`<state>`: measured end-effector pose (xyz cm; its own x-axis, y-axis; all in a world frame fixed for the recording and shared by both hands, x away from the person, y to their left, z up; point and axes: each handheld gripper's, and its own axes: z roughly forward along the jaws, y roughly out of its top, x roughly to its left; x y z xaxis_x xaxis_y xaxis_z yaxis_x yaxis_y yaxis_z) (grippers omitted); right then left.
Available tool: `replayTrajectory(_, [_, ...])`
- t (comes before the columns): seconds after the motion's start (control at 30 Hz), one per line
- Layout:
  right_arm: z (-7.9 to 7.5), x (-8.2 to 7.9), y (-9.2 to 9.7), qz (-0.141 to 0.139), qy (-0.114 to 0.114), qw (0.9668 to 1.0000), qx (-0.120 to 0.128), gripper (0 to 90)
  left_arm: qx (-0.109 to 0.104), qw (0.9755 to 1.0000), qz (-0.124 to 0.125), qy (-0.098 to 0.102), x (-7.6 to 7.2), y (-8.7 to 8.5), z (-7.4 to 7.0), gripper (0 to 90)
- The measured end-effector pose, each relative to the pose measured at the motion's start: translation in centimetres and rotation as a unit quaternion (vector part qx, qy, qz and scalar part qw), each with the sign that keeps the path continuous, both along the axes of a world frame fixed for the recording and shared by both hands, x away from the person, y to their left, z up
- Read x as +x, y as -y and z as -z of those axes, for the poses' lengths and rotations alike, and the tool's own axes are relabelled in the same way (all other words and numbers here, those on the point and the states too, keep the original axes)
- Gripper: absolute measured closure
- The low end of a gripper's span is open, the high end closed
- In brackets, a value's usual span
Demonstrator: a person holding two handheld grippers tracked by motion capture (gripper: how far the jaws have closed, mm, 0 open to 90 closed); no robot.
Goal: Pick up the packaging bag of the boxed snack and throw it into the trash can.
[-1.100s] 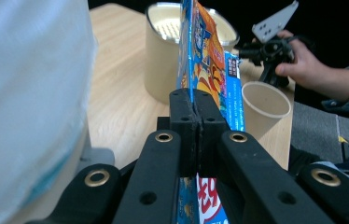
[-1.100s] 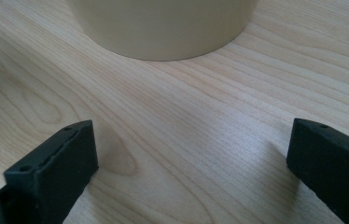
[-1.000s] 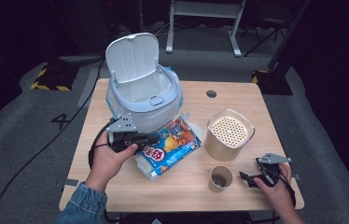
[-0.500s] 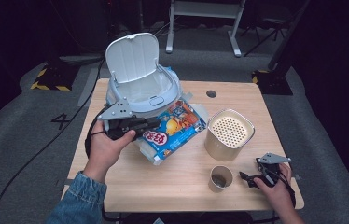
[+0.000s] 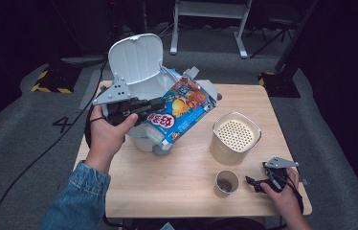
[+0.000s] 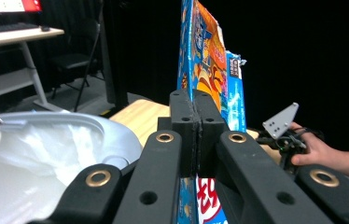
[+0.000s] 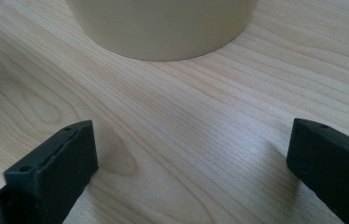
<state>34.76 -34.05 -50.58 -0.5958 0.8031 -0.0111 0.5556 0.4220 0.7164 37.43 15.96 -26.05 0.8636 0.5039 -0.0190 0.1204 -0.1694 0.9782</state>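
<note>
Beside bin (image 5: 141, 72), speaker (image 5: 235, 138), cup (image 5: 227, 182).

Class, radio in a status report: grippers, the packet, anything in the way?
Left gripper shut on packet, above open bin. Right gripper open, on table. Nothing in the way.

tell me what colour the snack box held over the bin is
Mostly blue with orange artwork and a white-and-red label: the flat cardboard snack box, clearest in the high view.
</note>
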Motion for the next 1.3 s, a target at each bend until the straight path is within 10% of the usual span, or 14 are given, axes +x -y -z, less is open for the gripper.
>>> replayTrajectory(0.57, [0.0,-0.1,0.0,0.003,0.0,1.0,0.0,1.9,-0.04,0.9982,-0.03,0.033,1.6,-0.2,-3.4,89.0])
replayTrajectory(1.3, [0.0,-0.1,0.0,0.003,0.0,1.0,0.0,1.9,-0.085,0.9887,-0.106,0.063,4.7,-1.4,-6.2,88.9])
